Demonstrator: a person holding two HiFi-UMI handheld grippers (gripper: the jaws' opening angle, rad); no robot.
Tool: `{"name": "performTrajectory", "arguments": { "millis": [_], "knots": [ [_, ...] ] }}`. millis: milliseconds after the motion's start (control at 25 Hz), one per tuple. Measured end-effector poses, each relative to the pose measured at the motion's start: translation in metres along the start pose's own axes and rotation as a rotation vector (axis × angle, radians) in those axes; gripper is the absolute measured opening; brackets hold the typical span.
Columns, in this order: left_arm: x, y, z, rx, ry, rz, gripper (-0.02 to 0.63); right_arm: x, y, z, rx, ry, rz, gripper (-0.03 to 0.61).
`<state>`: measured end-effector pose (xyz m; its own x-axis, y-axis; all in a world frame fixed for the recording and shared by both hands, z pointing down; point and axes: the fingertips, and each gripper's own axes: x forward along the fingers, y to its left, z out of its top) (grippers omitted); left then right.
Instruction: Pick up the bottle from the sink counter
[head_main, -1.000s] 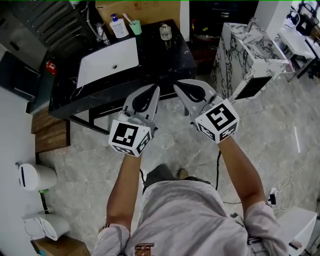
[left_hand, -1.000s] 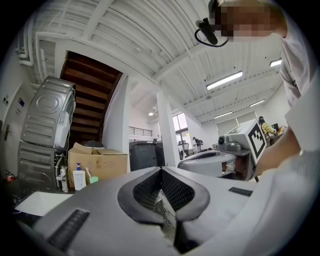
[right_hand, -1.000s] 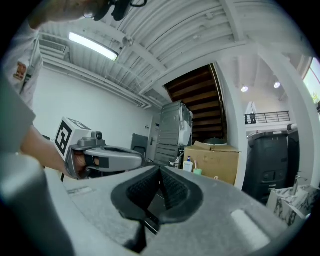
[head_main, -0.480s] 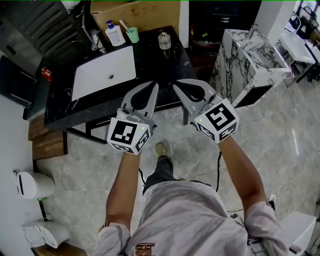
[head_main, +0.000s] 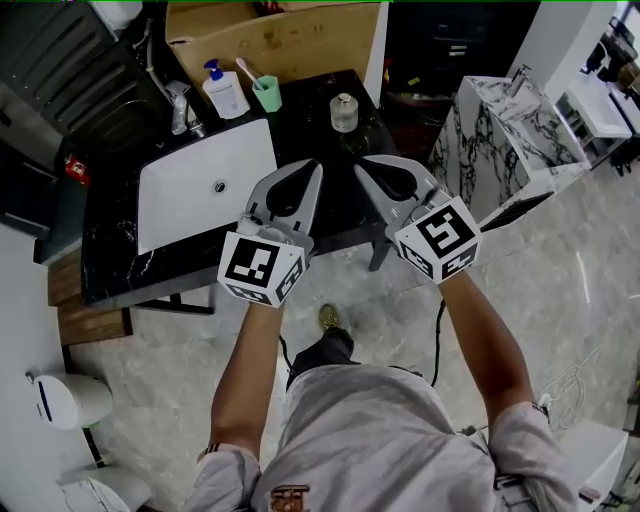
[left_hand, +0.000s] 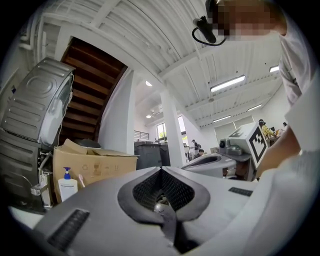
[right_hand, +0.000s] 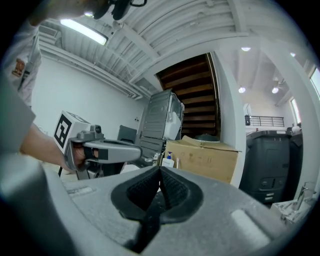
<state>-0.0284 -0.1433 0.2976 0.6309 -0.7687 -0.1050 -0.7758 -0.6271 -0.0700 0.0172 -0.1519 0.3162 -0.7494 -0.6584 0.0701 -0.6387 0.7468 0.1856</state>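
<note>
Currently both grippers are held side by side over the near edge of a black tabletop (head_main: 318, 125), their tips close together and pointing away from the person. The left gripper (head_main: 315, 168) has its jaws pressed together with nothing between them; its own view shows the ribbed pads meeting in a tight seam. The right gripper (head_main: 362, 163) is likewise clamped shut and empty. Neither one touches anything on the tabletop.

Two bottles stand there. A small clear bottle (head_main: 343, 112) sits upright just ahead of the right gripper's tip, a little to its left and apart from it, near the far edge of the tabletop. A white pump bottle (head_main: 224, 92) with a blue top stands farther off, ahead and well to the left of the left gripper, past the far corner of the white sink (head_main: 180, 200). Just to the right of the pump bottle is a green cup (head_main: 266, 93) with a toothbrush leaning in it, and just to its left is the faucet (head_main: 181, 107). The sink lies ahead and to the left of the left gripper. Behind the bottles, beyond both grippers, a cardboard box (head_main: 290, 40) stands against the back of the tabletop. Well off to the right of the right gripper is a marble-patterned cabinet (head_main: 500, 125).
</note>
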Motion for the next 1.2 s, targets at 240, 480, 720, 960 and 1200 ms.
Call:
{"name": "performTrajectory", "arguments": {
  "millis": [240,480,720,960,1200],
  "knots": [
    [0.044,0.051,-0.009,-0.006,-0.001,-0.068,0.0,0.058,-0.043,-0.008,0.01,0.032,-0.06,0.003],
    [0.07,0.081,-0.02,-0.034,0.003,-0.098,0.0,0.09,-0.069,-0.02,0.01,0.08,-0.092,0.014],
    [0.083,0.097,-0.03,-0.044,0.017,-0.095,0.0,0.107,-0.091,-0.041,0.019,0.138,-0.11,0.072],
    [0.102,0.108,-0.039,-0.049,0.029,-0.057,0.0,0.125,-0.107,-0.062,0.035,0.184,-0.077,0.171],
    [0.123,0.112,-0.054,-0.044,0.053,-0.041,0.0,0.144,-0.133,-0.089,0.05,0.239,-0.089,0.293]
  ]
}}
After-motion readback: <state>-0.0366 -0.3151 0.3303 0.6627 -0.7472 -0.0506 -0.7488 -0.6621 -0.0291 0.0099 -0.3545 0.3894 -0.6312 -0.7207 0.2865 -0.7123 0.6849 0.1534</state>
